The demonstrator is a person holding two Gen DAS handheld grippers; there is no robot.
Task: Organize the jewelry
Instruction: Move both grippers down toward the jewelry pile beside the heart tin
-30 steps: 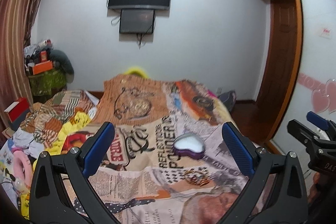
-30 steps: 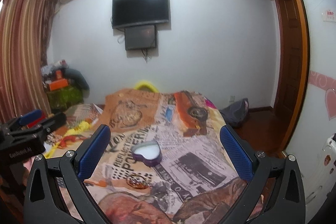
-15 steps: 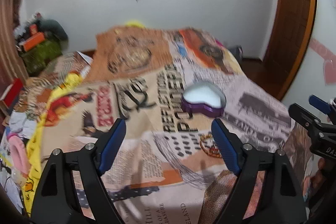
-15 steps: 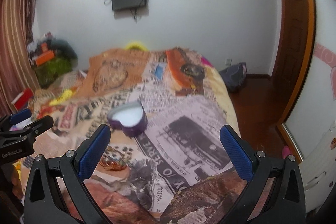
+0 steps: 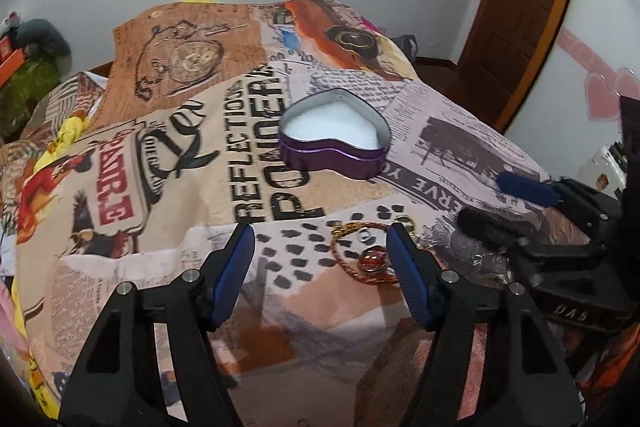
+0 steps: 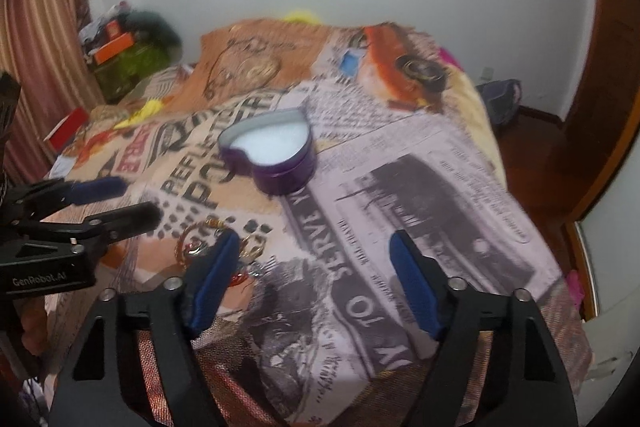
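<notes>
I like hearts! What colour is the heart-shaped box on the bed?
Purple outside, white inside. The heart-shaped box shows best in the left wrist view.

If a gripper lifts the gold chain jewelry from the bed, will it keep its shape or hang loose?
The gold chain jewelry lies in loose curves, so it probably droops and swings when lifted. Its thin links may slip between wide pads. The red bead looks heaviest, so that end likely hangs lowest.

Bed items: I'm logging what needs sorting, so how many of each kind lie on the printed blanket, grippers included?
Heart tin: 1
Gold jewelry pile: 1, pieces too tangled to count
Grippers: 2, left and right, fingers apart, just been closing, nothing between them
Total: 4
</notes>
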